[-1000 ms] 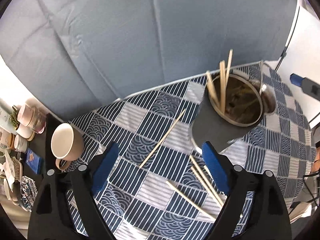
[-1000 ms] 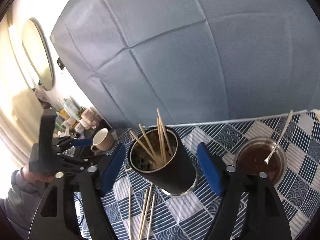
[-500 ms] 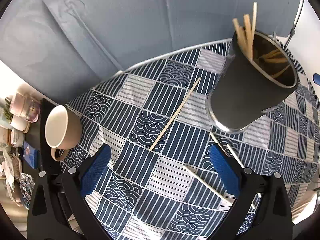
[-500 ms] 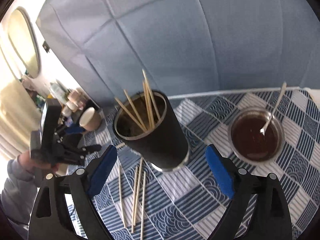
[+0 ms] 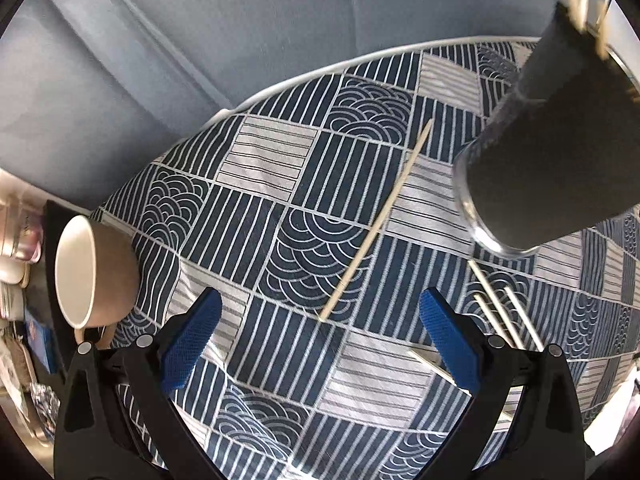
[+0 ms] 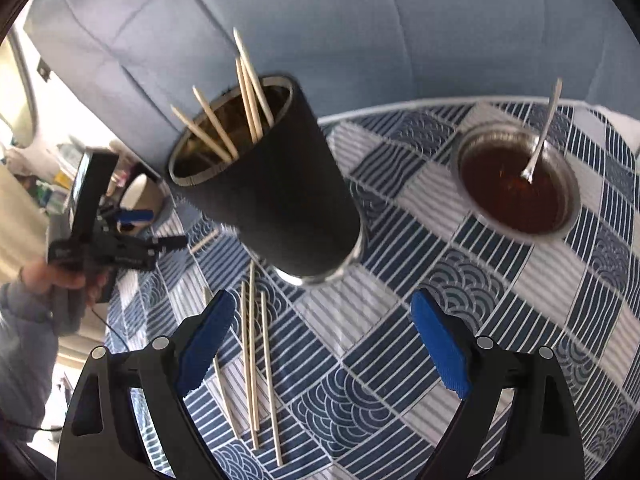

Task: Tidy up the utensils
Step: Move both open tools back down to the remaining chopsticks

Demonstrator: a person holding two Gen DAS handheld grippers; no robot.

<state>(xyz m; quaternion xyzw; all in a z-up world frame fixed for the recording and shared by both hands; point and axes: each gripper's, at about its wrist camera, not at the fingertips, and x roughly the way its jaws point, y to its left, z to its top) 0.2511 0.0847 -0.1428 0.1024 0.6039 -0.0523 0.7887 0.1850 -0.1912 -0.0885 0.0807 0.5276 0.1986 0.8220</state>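
Left wrist view: the left gripper (image 5: 316, 322) is spread wide and carries nothing — its blue pads stand either side of the near tip of a lone chopstick (image 5: 376, 228) lying on the worktop.
Right wrist view: the right gripper (image 6: 320, 350) is likewise released and bare, poised above a loose group of chopsticks (image 6: 254, 364) lying roughly side by side.
Chopstick holder: the black cup (image 6: 268, 196) stands on the worktop just beyond the right gripper, with several chopsticks already leaning inside it; in the left view it sits off to the right (image 5: 548, 152), apart from the lone stick.
Worktop: a blue-and-white patterned cloth (image 5: 280, 208) covers it.
Bystanders: a bowl of dark sauce (image 6: 516, 188) with a spoon (image 6: 542, 136) stands well right of the cup; a beige mug (image 5: 94, 272) sits at the cloth's left edge.
Step in hand: gathering — some sticks are in the cup, others remain on the cloth, so I judge the task partly done, and the left gripper looks lined up for a pickup.
Next move: lower over the lone stick near its close end, pinch it squarely across its thin width, then lift and tip it point-down into the cup — a shallow grasp risks the stick rolling or pivoting.
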